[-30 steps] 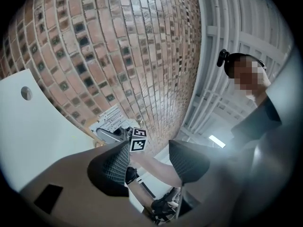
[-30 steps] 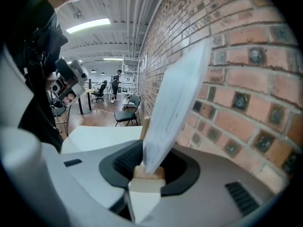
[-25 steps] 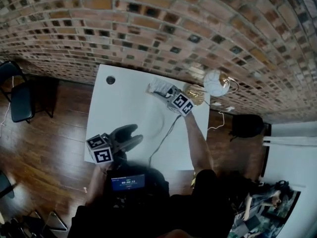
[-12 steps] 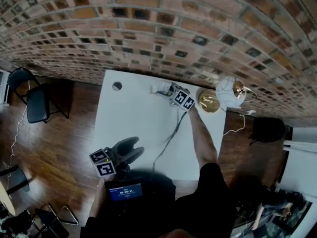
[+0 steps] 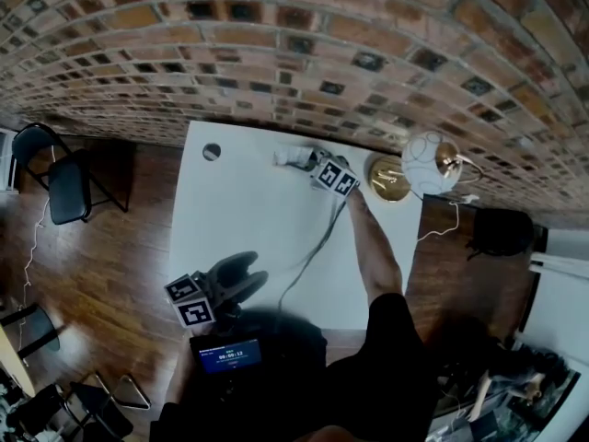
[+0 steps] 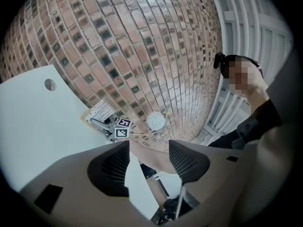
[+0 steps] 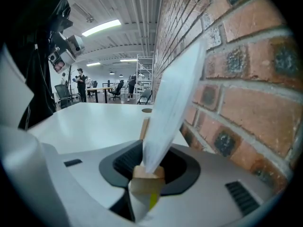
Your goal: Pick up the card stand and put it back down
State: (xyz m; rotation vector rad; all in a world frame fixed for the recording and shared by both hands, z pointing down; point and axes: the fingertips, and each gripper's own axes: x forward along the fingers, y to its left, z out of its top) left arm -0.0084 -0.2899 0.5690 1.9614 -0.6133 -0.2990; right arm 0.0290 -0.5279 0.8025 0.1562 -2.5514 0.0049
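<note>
The card stand (image 7: 148, 173) is a small wooden block with a white card (image 7: 173, 103) slotted upright in it. My right gripper (image 7: 149, 167) is shut on the block, close to the brick wall. From the head view, the right gripper (image 5: 308, 162) holds the stand (image 5: 291, 157) at the table's far edge; I cannot tell whether the stand touches the white table (image 5: 248, 210). My left gripper (image 5: 250, 272) hovers at the table's near left corner. Its jaws (image 6: 149, 157) stand open with nothing between them, and beyond them shows the card stand (image 6: 99, 113).
A lamp with a white globe (image 5: 428, 162) and a brass base (image 5: 388, 180) stands at the table's far right corner. A dark cable (image 5: 308, 256) runs across the table. A round hole (image 5: 212, 151) is at the far left corner. A black chair (image 5: 64, 187) stands left of the table.
My right gripper has sunk with the card stand toward the table's far edge by the wall. The left gripper has dipped a little at the near corner.
</note>
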